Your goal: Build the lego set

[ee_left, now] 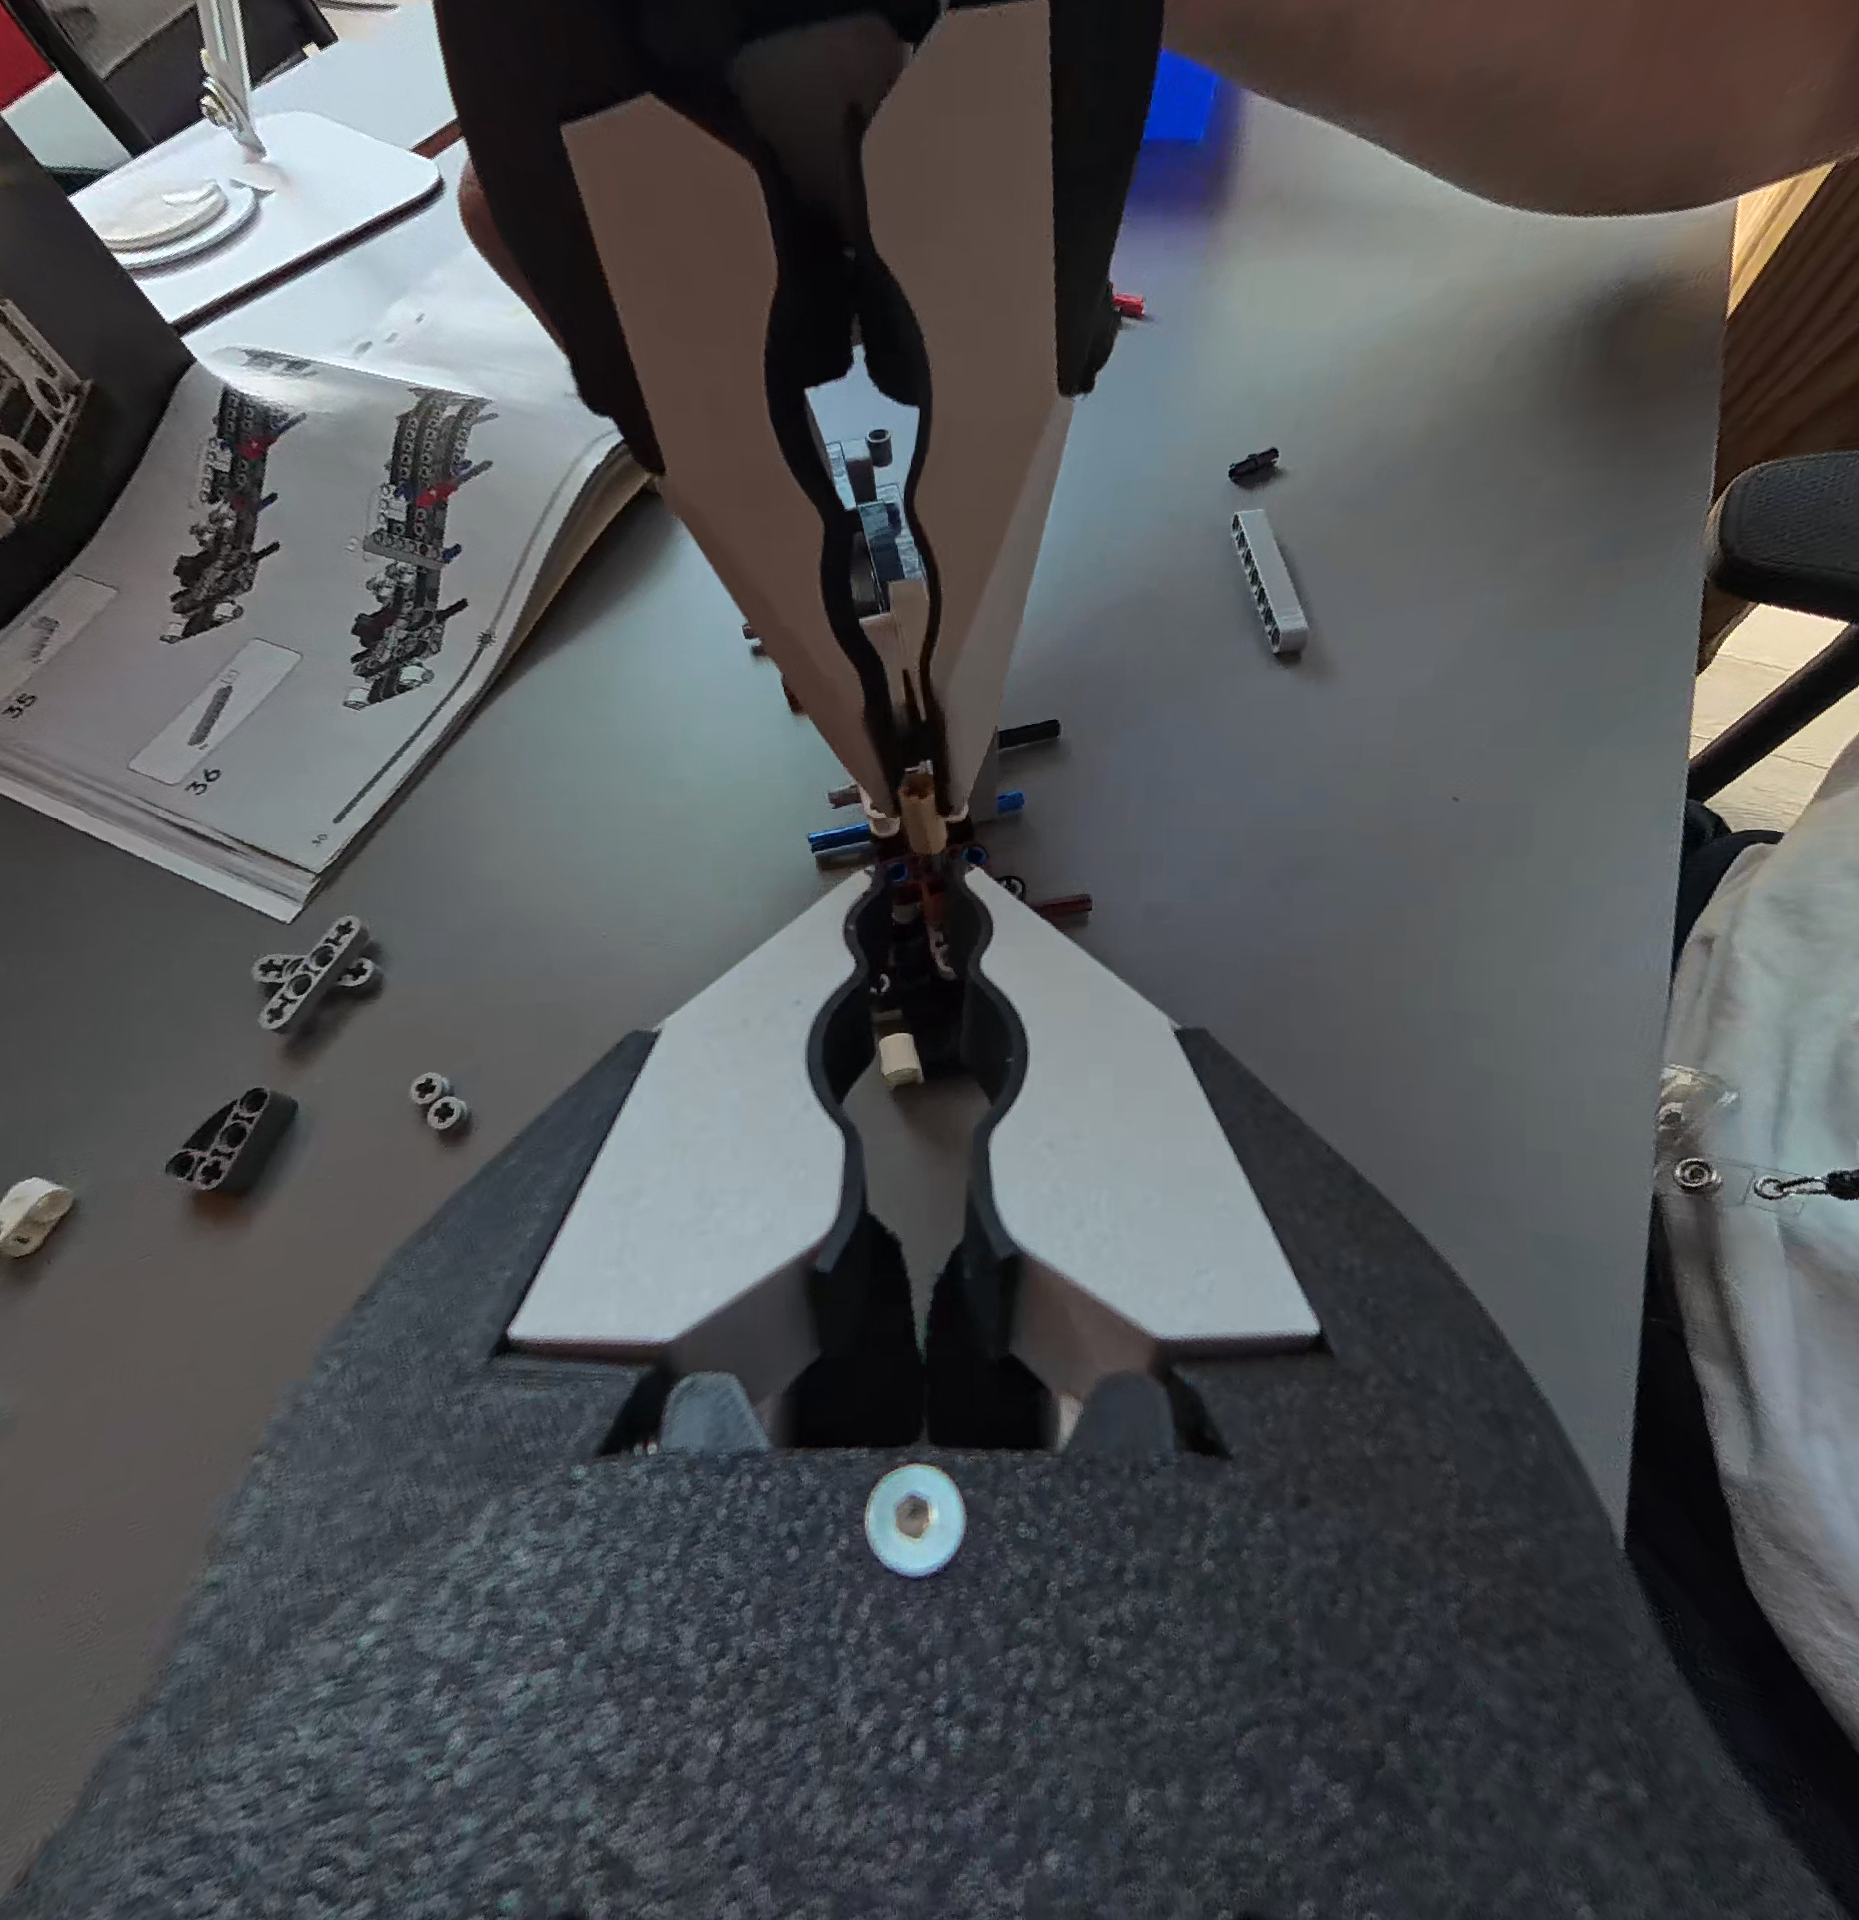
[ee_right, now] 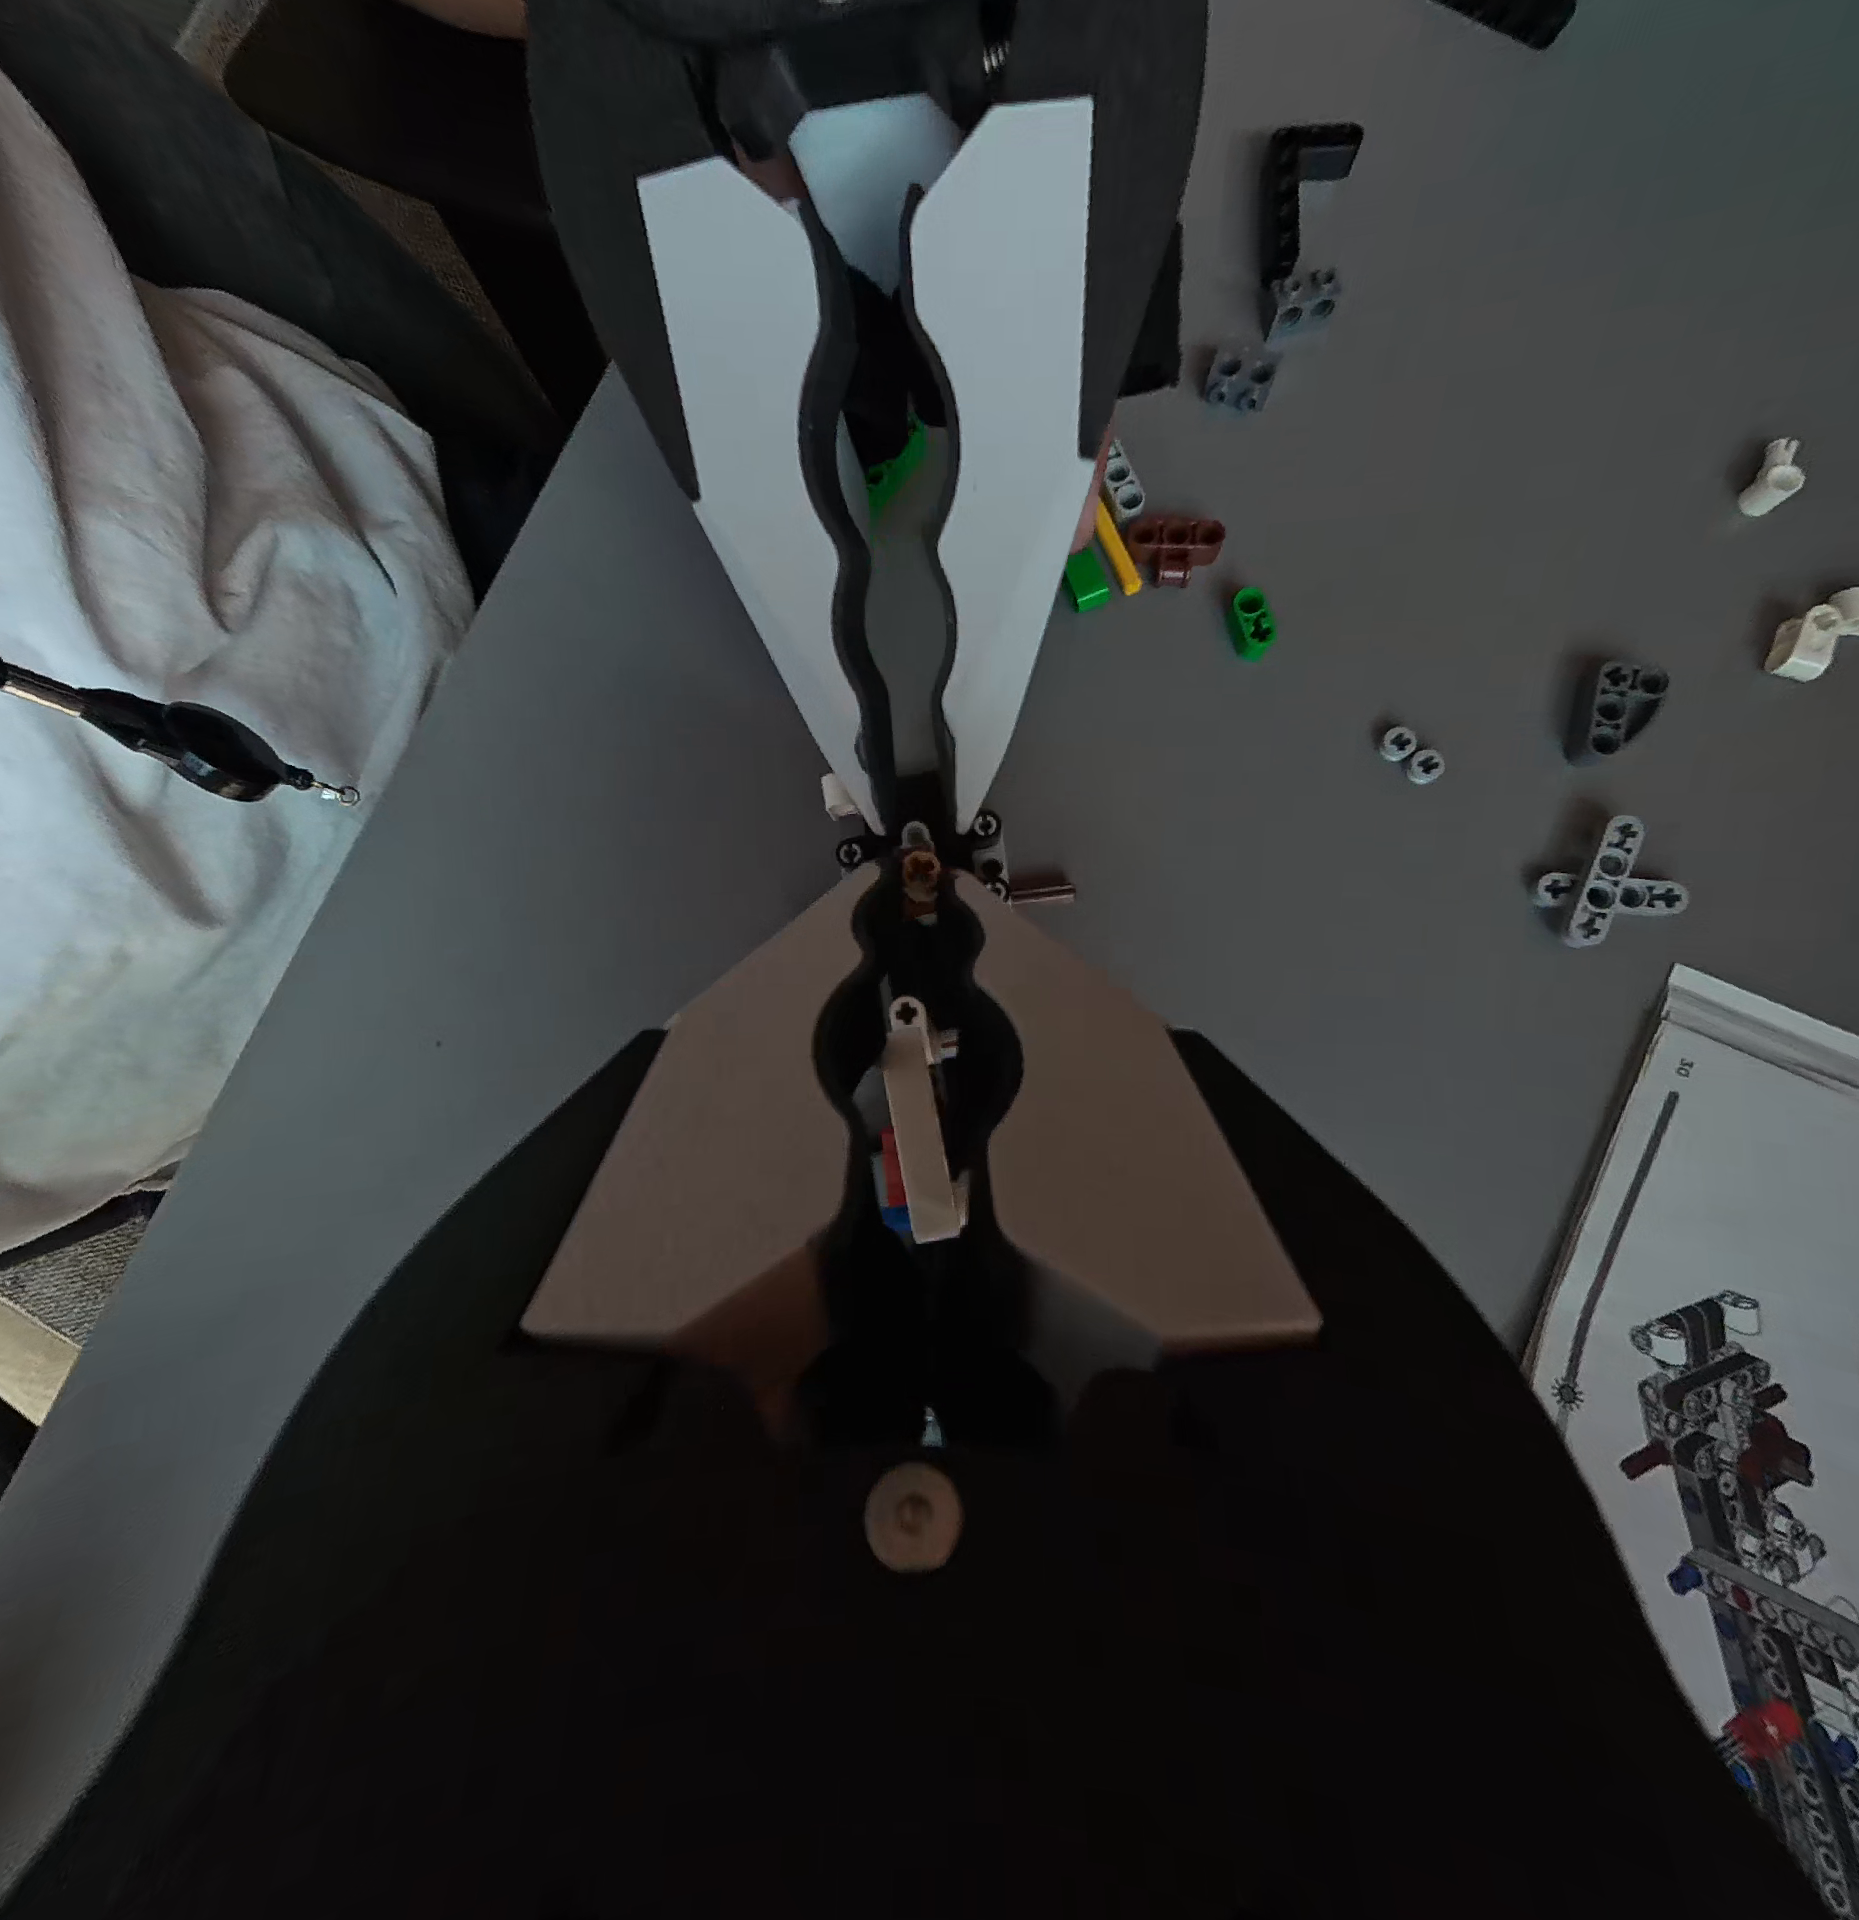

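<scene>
A short tan pin (ee_left: 922, 821) sits right above the near end of the brick model (ee_left: 904, 914). It is pinched by its far end in the right claw (ee_left: 917, 812), so its free end points at the model's dark beams. Held that way, the fingers stay off the end that faces the model. The model itself lies on the grey desk (ee_left: 592, 675) and runs lengthways under both claws. The left claw (ee_left: 923, 883) is closed on the model's narrow dark end, with blue and dark-red pins sticking out to either side of the fingertips. That hold looks meant to steady the model, since a long, thin build would otherwise slide or roll. The two claws meet nearly tip to tip over this one spot. On the side of the model away from the person, an open instruction booklet (ee_left: 281, 582) lies flat with its drawings in easy sight. Between the booklet and the model lie loose parts: crossed grey beams (ee_left: 317, 971), two small grey bushes (ee_left: 442, 1099) and a black curved piece (ee_left: 234, 1138). They are spread well apart from one another, each easy to single out. On the model's other side, well apart, rest a light grey beam (ee_left: 1270, 582) and a black pin (ee_left: 1254, 464). Past those, at the desk's edge, is the person's white garment (ee_left: 1787, 1143).
</scene>
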A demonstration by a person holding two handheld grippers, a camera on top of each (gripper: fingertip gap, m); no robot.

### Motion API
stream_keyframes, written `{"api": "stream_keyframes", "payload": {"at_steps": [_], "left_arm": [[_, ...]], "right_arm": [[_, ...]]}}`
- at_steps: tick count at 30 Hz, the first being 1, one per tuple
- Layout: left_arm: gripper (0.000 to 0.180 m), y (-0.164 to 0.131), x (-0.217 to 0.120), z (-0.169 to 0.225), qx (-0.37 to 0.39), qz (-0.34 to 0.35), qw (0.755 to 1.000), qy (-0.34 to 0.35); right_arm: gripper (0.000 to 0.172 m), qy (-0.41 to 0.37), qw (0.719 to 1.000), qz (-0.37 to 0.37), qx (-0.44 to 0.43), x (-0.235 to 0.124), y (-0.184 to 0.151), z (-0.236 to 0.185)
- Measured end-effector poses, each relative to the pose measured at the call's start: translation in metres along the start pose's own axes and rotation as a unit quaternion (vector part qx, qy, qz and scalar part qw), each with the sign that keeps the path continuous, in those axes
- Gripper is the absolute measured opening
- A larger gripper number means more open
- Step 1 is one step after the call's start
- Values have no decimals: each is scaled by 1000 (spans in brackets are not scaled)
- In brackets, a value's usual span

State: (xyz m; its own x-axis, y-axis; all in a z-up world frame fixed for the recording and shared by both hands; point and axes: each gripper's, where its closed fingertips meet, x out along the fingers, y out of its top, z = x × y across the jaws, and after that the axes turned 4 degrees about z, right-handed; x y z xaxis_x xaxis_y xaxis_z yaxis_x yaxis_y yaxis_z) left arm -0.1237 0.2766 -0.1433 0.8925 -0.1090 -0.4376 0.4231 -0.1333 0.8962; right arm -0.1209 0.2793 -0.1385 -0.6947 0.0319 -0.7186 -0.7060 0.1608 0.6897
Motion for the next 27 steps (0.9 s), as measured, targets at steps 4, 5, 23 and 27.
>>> {"api": "stream_keyframes", "payload": {"at_steps": [4,5,23,27], "left_arm": [[7,0,2,-1,-1,5,1000,-1],[7,0,2,0,-2,7,1000,-4],[4,2,10,2,31,1,1000,-3],[4,0,10,2,27,-6,999,-17]], "right_arm": [[4,6,1000,-8,7,2,0,-2],[4,5,1000,-12,7,3,0,-2],[5,-70,994,-35,81,2,-5,-2],[4,-70,992,-39,96,3,-6,-2]]}}
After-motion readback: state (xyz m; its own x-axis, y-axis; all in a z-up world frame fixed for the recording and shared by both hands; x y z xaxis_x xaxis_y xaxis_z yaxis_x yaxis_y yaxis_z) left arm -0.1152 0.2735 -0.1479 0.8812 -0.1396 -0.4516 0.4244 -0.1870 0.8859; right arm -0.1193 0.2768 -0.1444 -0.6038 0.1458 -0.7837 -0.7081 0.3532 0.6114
